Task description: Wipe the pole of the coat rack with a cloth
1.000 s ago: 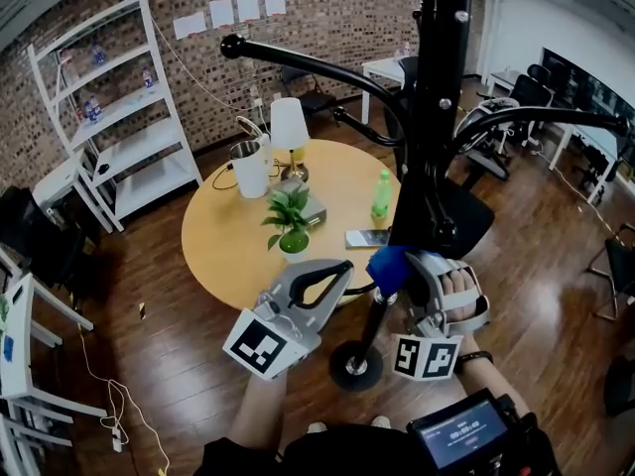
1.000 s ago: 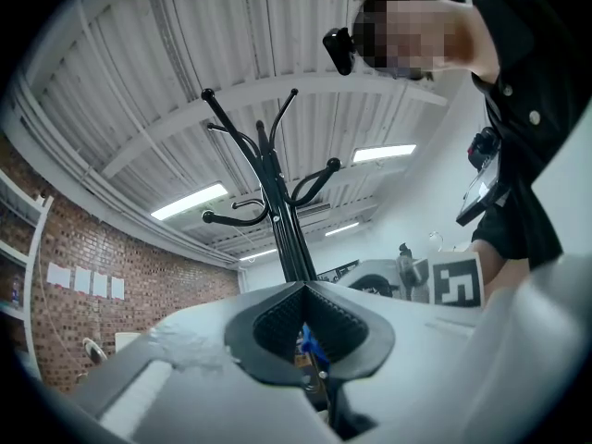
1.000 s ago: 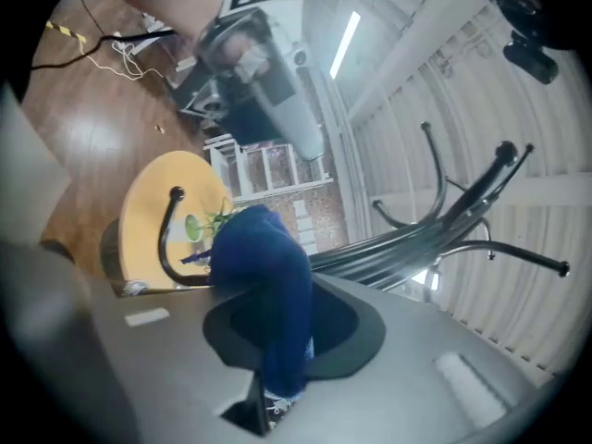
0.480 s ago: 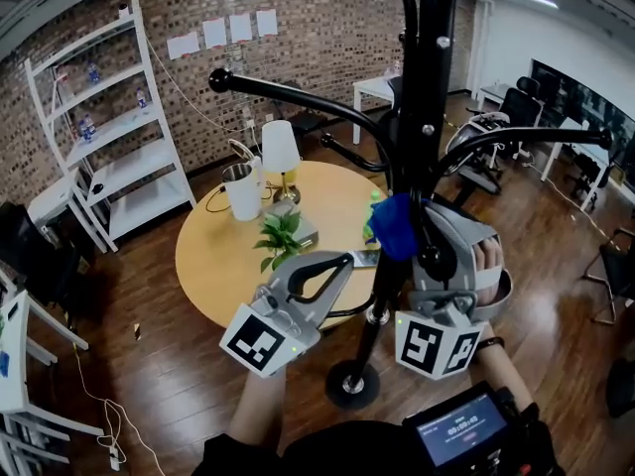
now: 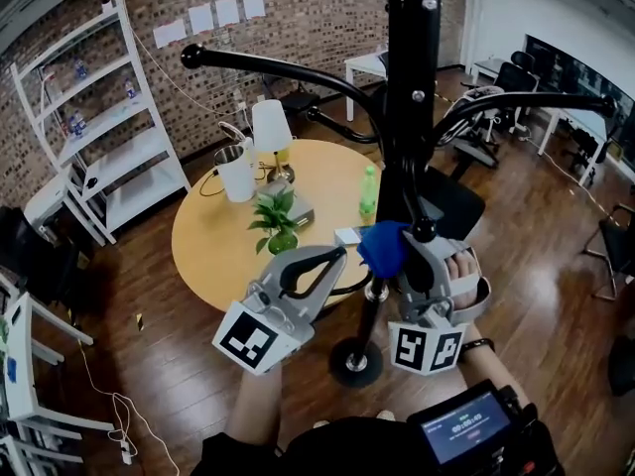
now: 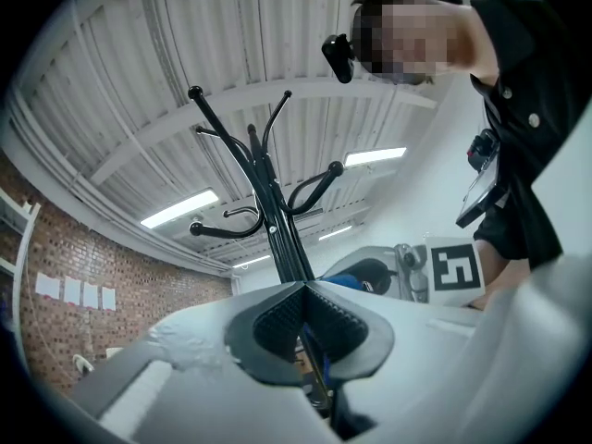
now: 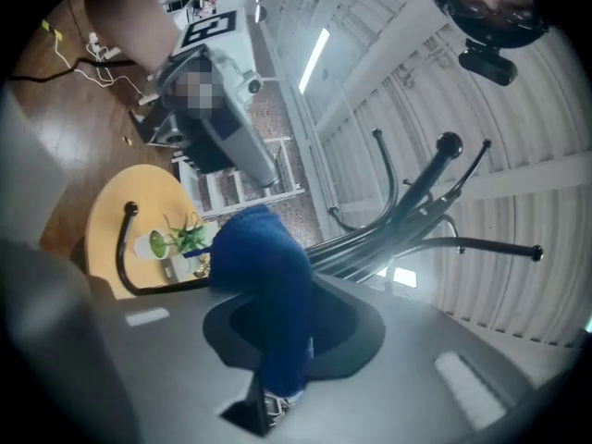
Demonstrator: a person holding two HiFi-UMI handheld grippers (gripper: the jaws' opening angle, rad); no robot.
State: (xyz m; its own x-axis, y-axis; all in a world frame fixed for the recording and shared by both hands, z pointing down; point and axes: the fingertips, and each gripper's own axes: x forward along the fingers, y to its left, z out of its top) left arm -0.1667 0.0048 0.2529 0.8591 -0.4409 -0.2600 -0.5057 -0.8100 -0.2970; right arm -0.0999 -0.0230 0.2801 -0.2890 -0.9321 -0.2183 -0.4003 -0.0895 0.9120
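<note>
The black coat rack pole [image 5: 412,117] rises from its round base [image 5: 355,362] right in front of me. A blue cloth [image 5: 382,249] presses against the pole's left side, low down, clamped in my right gripper [image 5: 399,258]. In the right gripper view the cloth [image 7: 268,285] bulges out from between the jaws, and the rack's hooks [image 7: 412,202] fan out behind. My left gripper [image 5: 335,258] is shut with nothing in it, just left of the pole below the cloth. Its view looks up along the pole [image 6: 277,220], with the pads [image 6: 277,317] meeting at the tips.
A round yellow table [image 5: 213,256] stands behind the rack with a potted plant [image 5: 276,221], a lamp [image 5: 266,129], a white jug [image 5: 236,178] and a green bottle [image 5: 368,194]. White shelving [image 5: 99,117] stands at far left. Curved rack arms [image 5: 278,67] reach out left and right.
My right gripper carried the blue cloth up the pole, then back down a little. The left gripper stayed shut beside the pole.
</note>
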